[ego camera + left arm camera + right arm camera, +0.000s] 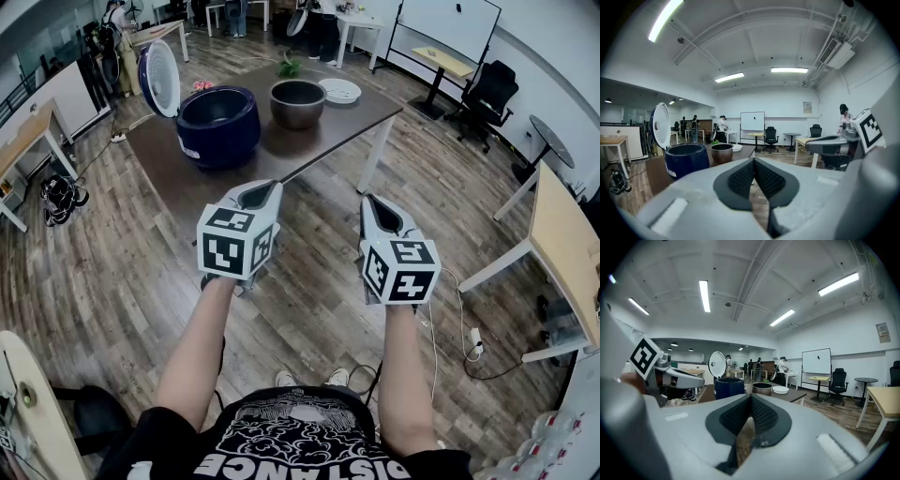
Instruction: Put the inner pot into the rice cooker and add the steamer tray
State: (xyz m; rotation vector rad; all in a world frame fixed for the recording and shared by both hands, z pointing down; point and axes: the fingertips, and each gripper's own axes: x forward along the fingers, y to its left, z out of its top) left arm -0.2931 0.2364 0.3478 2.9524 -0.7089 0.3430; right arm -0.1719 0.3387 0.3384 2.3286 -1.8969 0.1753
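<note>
Head view: the pot [297, 103] stands just right of the cooker [217, 127], and the tray [339, 90] lies further right. All are well ahead of your left gripper [262, 187] and right gripper [373, 202]. Walk closer and spread the jaws before you reach for the pot's rim.

Left gripper view: jaws meet, holding nothing. The pot is right of the cooker.

Right gripper view: jaws also together and empty. The pot is right of the cooker.
</note>
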